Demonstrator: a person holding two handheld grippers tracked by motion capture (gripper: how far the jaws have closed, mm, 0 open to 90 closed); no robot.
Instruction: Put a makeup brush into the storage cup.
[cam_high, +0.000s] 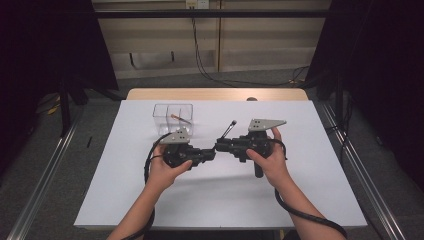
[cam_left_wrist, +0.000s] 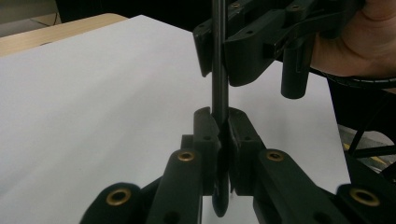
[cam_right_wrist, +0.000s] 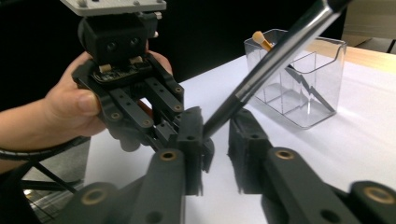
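The left gripper (cam_left_wrist: 223, 135) clamps the low end of a dark makeup brush (cam_left_wrist: 219, 70), whose long handle rises away from it. The right gripper (cam_right_wrist: 215, 140) faces it, jaws narrowed around the handle with a gap showing. Beyond, on the counter (cam_high: 300, 200), a clear organizer (cam_high: 172, 117) stands nearer the left gripper.

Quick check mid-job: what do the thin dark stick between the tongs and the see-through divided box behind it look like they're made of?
Thin dark stick: smooth, slightly glossy, with a pale highlight along it; lacquered wood, plastic or metal, I can't tell which. See-through divided box: clear rigid plastic, probably acrylic, with glossy bright edges and the table showing through its walls.
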